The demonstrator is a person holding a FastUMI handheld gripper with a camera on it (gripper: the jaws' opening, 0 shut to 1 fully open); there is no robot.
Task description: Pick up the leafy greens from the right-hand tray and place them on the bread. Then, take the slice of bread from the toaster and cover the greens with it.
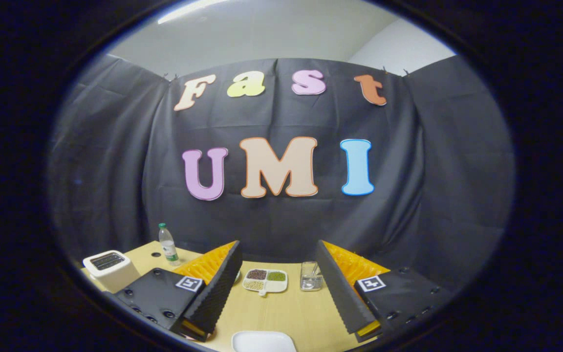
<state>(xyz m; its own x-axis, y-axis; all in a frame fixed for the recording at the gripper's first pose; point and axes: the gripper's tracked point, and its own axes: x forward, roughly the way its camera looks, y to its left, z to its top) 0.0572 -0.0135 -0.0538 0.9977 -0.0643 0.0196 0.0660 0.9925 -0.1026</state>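
The fingers (275,298) stand wide apart, holding nothing, above the pale wooden tabletop (281,313). Between them at 12 o'clock lies one white divided tray (265,281); its right compartment holds green stuff. One white toaster (110,268) sits at 9 o'clock, one plastic bottle (168,244) behind, one clear glass container (311,276) at 1 o'clock, one white plate (264,341) nearest.

White toaster (109,268), pale wood tabletop (281,308), white divided dish (265,281) with brown, green, tan portions, green-capped clear bottle (167,244), white plate (263,341) noted.
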